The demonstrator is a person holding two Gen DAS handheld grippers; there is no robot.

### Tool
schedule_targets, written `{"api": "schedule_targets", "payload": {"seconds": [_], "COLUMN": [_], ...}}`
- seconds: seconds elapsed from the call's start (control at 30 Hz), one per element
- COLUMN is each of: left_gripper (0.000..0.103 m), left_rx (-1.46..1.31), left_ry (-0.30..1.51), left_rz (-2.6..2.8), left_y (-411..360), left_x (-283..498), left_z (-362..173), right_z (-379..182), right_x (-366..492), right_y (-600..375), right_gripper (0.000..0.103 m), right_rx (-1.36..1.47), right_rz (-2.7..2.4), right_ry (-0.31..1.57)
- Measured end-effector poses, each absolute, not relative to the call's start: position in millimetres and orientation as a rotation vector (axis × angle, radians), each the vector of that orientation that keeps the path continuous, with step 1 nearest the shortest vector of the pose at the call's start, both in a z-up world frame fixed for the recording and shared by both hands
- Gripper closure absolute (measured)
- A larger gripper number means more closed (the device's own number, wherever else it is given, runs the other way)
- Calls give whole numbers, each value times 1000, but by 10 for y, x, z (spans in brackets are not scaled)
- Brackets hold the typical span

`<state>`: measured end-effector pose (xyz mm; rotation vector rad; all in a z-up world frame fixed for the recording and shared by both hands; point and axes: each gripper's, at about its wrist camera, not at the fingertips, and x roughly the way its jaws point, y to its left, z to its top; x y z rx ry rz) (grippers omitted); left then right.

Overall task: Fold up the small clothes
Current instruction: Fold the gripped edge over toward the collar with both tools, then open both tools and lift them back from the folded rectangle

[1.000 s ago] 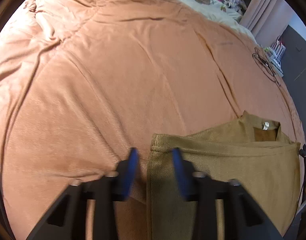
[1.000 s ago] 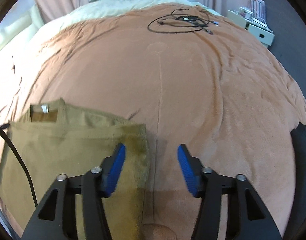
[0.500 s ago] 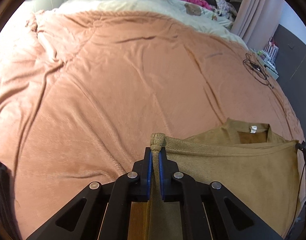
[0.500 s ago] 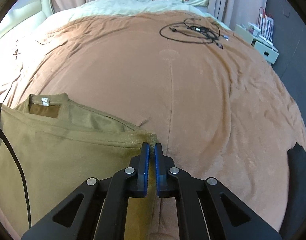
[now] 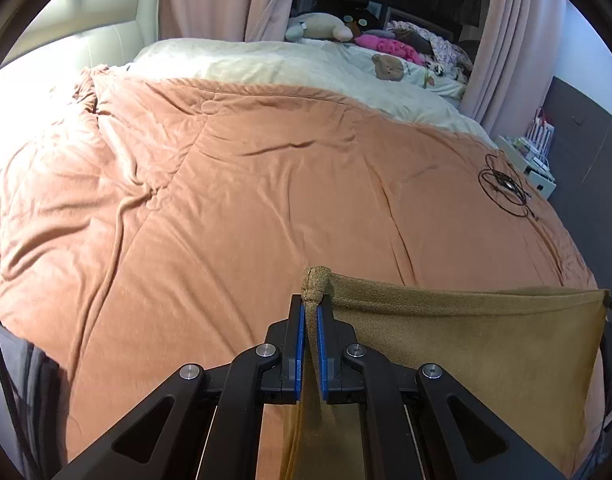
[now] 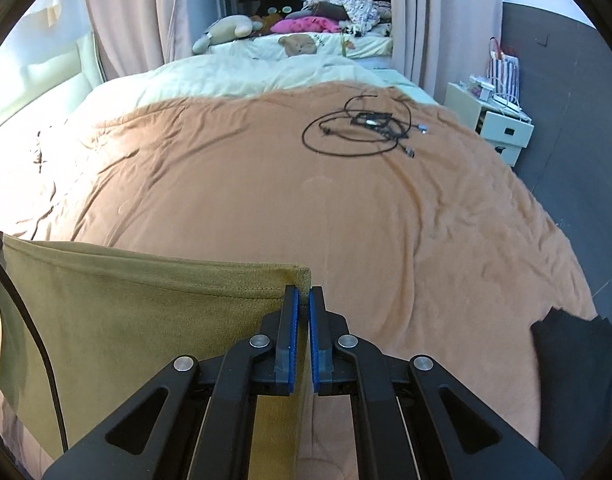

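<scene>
An olive-brown garment hangs stretched between both grippers above the orange-pink bedspread. My left gripper is shut on the garment's left corner, a bunch of cloth sticking up past the blue pads. In the right wrist view the same garment spreads to the left, and my right gripper is shut on its right corner. The top edge runs taut from one grip to the other. The neckline is out of sight now.
A coil of black cable lies far right on the bedspread. Cream bedding and soft toys lie beyond, curtains behind. A white bedside unit stands at the right. A dark cloth sits at the bed's near right edge.
Both grippers went from open around the garment's corners to shut on them, then rose, lifting the edge off the bed. The collar and label have dropped out of view.
</scene>
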<state>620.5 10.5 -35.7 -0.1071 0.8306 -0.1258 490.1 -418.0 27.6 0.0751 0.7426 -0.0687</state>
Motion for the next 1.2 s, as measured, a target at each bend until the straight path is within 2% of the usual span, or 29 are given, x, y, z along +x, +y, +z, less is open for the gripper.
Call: {"api": "schedule_targets", "payload": {"seconds": [0.2,0.63,0.7,0.73,0.77,0.8,0.83,0.9,1.2], "left_gripper": [97,95,93,89,85,77,69,66,66], "left_rx": [-100,-94,-111,-116,-119,-120,-120,-115,-105], "left_ry": [868,1035,1042,1042,1041,1038,1032,1015,1010], "left_rz": [-100,-89,-93,-96,-98,-99,-98,-98,-151], "left_y": [72,-1,17,27,37,50,61,64,-45], "left_x": [6509,6935,6912,6890,6857,6815,6761,6668,5990], "left_z": [-577,-1446,-1456,-1442,-1422,-1390,-1348,-1266,-1021], "right_z": [146,-404,-454,-432,-399,-360,-323,-245,-162], "right_x": [5173,5976,6037,6034,6027,6016,5977,5869,5149], "right_y": [-4166,-4228,-4255,-4262,-4275,-4281,-4271,-4245,-4006], "right_gripper": [102,99,93,76,46,35,33,33,33], "right_rx": [68,92,100,98,99,103,107,108,90], "right_rz": [-83,-129,-148,-159,-159,-155,-149,-133,-58], "right_ry": [777,913,940,934,924,913,897,879,894]}}
